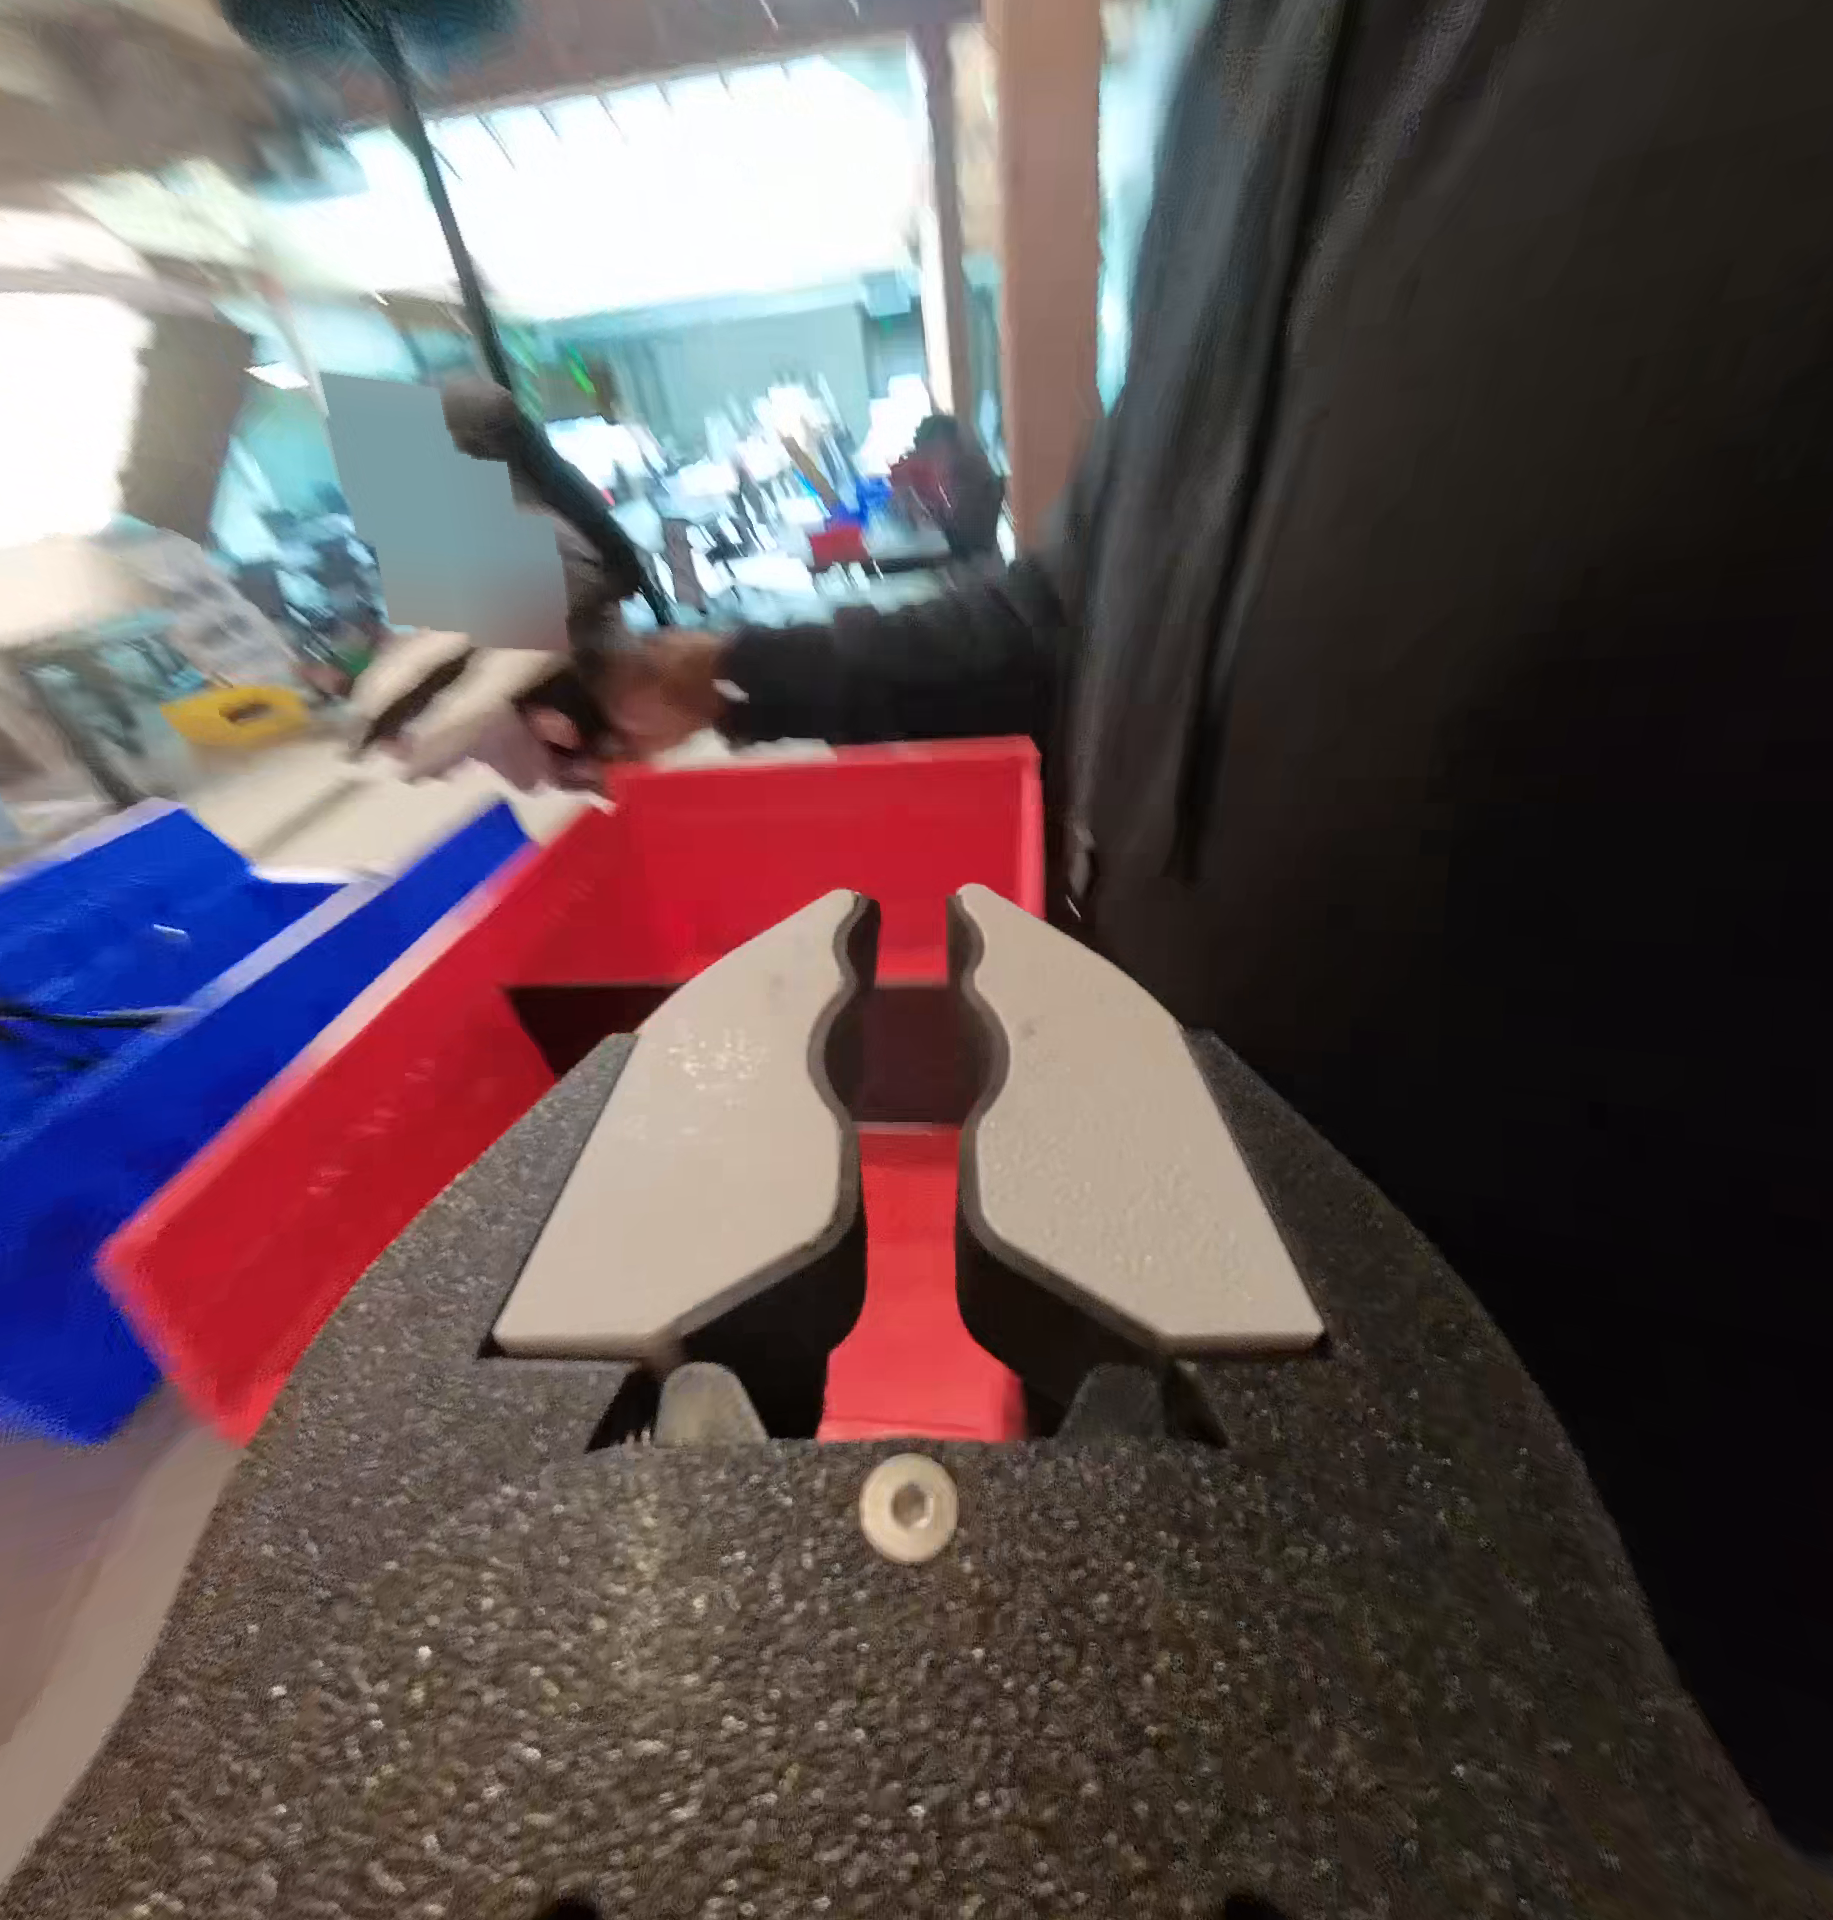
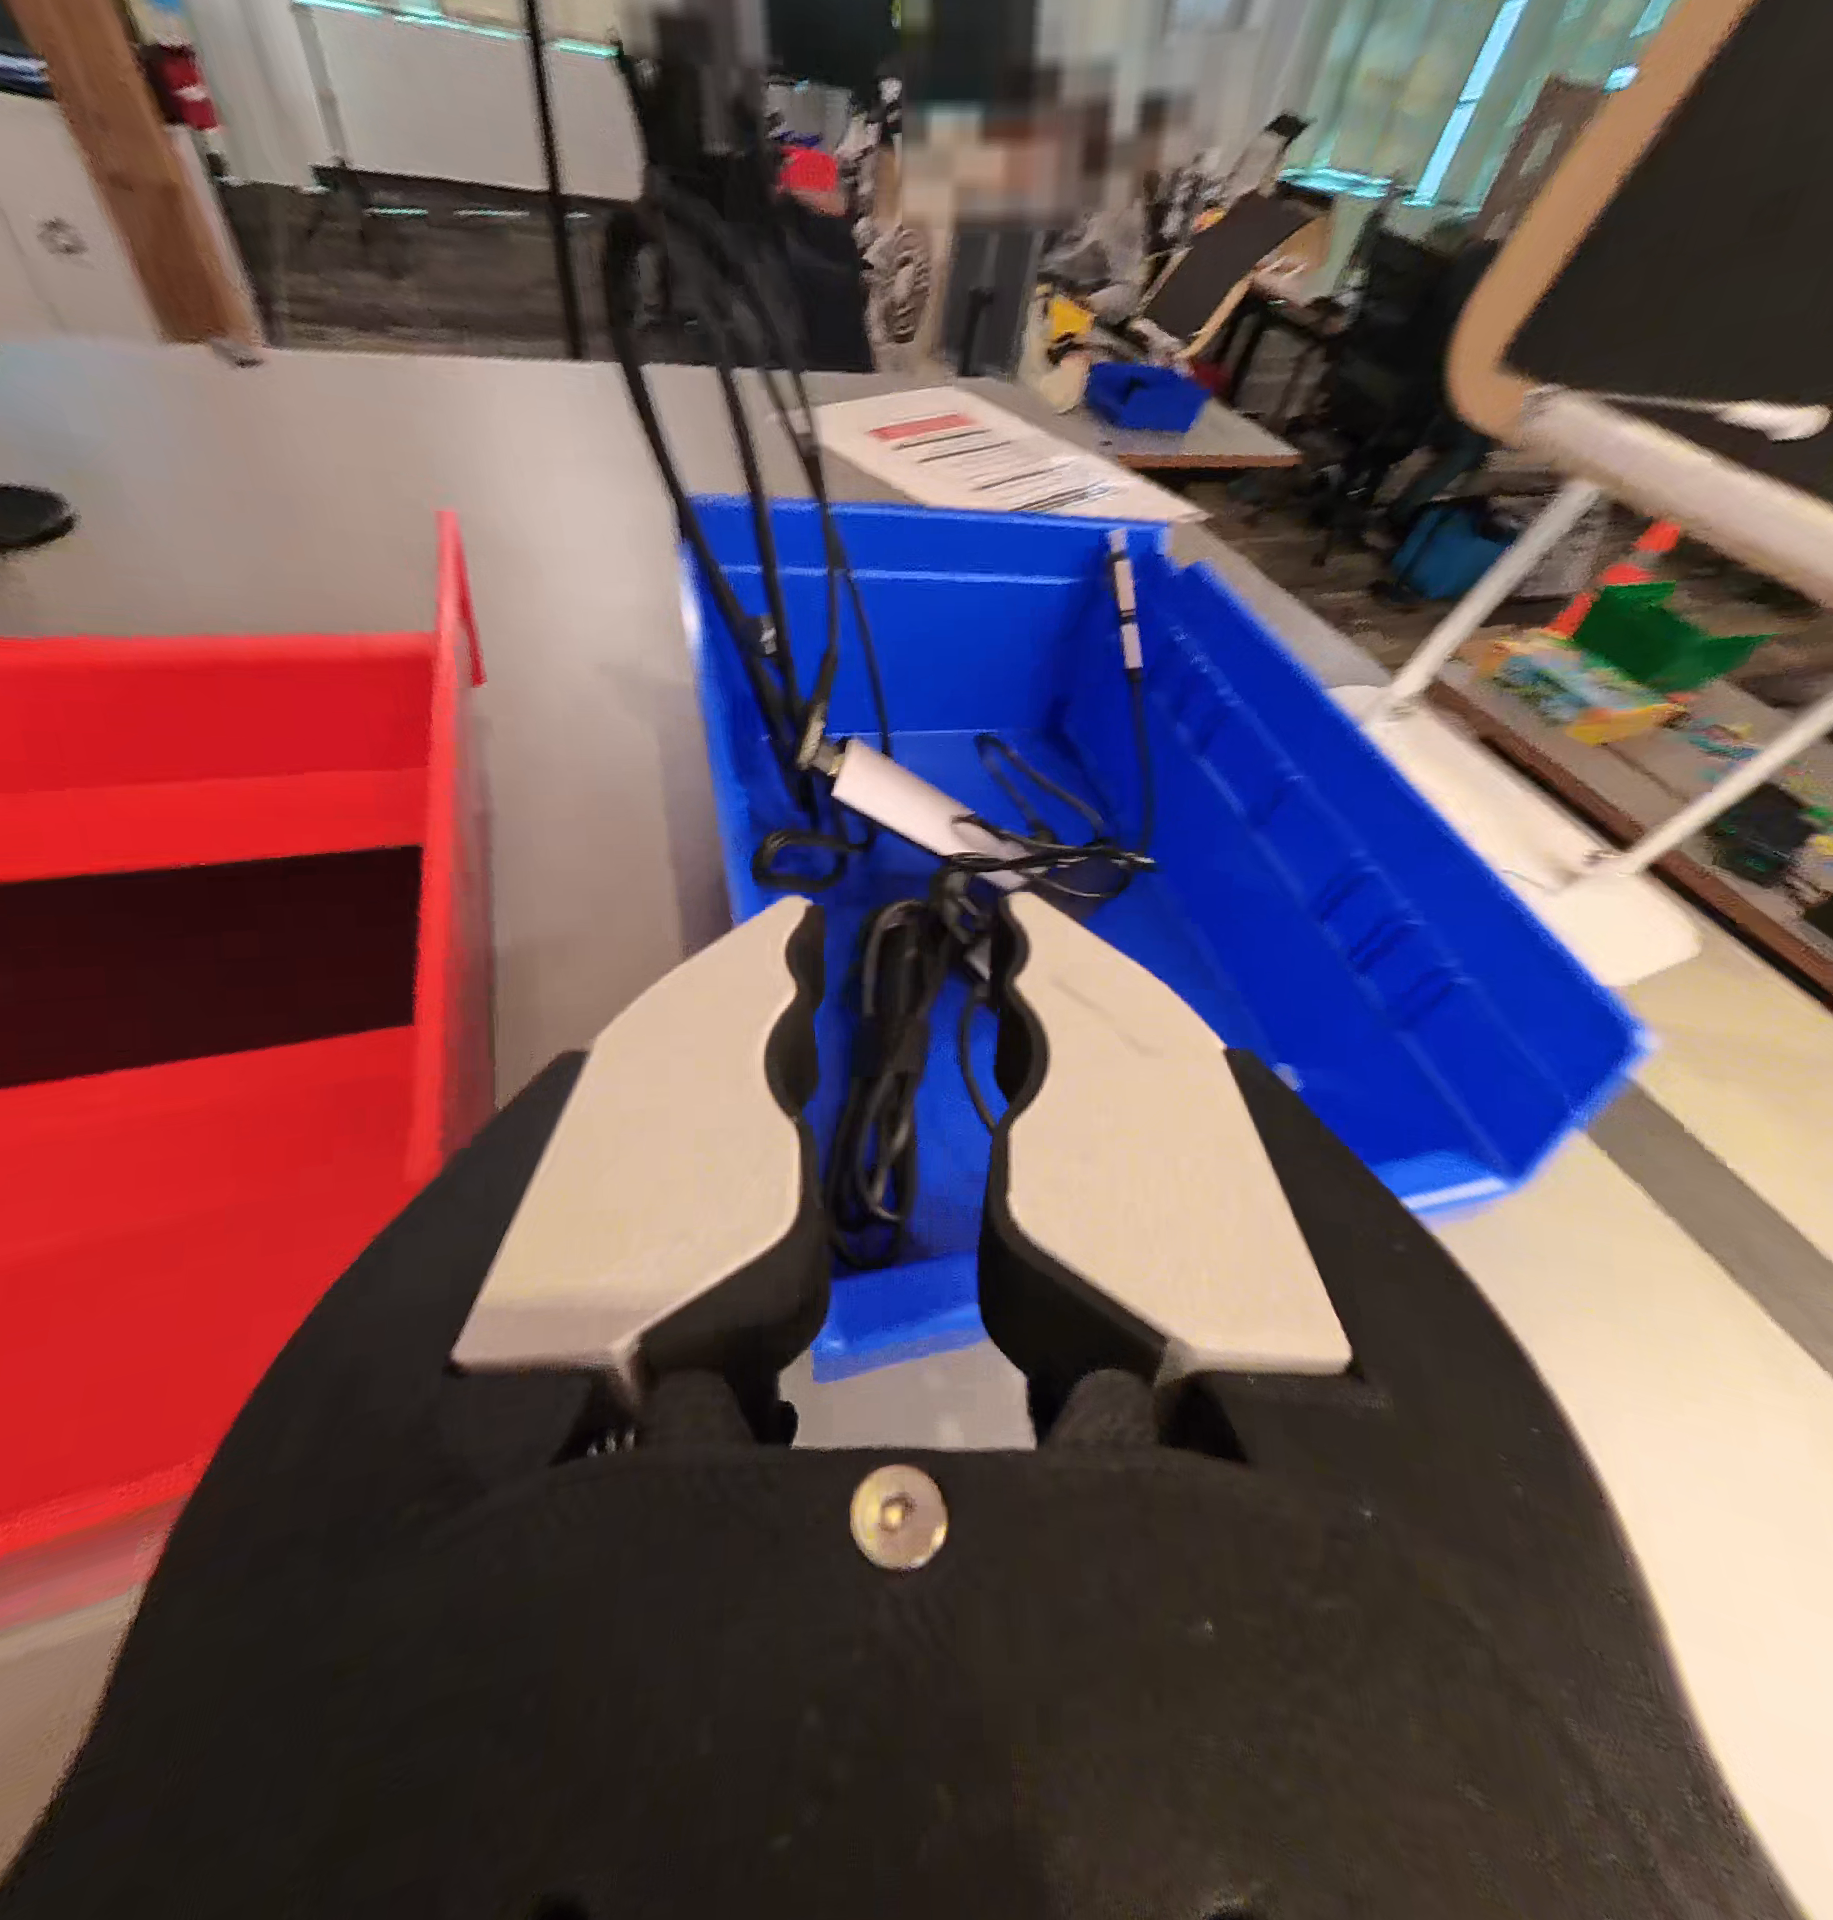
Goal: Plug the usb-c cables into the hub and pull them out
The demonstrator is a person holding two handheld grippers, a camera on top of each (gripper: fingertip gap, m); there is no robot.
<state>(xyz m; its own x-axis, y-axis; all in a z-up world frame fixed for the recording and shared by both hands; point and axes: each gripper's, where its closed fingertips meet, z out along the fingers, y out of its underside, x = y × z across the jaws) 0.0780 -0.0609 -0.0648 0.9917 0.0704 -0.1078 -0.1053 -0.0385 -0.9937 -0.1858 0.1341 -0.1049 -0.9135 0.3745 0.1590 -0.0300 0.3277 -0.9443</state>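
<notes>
Two bins on the table: one blue bin (image 2: 1307,831), one red bin (image 2: 216,1039) beside it. Left gripper (image 1: 912,914) over the red bin, jaws slightly apart, nothing between them. Right gripper (image 2: 907,920) over the blue bin, spread, empty. Only the right wrist view shows the blue bin's contents: white hub (image 2: 912,805) lying tilted among tangled black usb-c cables (image 2: 881,1091); cable count unclear. One grey-tipped plug (image 2: 1125,613) leans against the blue bin's far wall.

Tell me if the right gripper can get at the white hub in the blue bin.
Probably yes. The right gripper is open above the blue bin, whose top is uncovered; only loose black cables lie between it and the white hub.
</notes>
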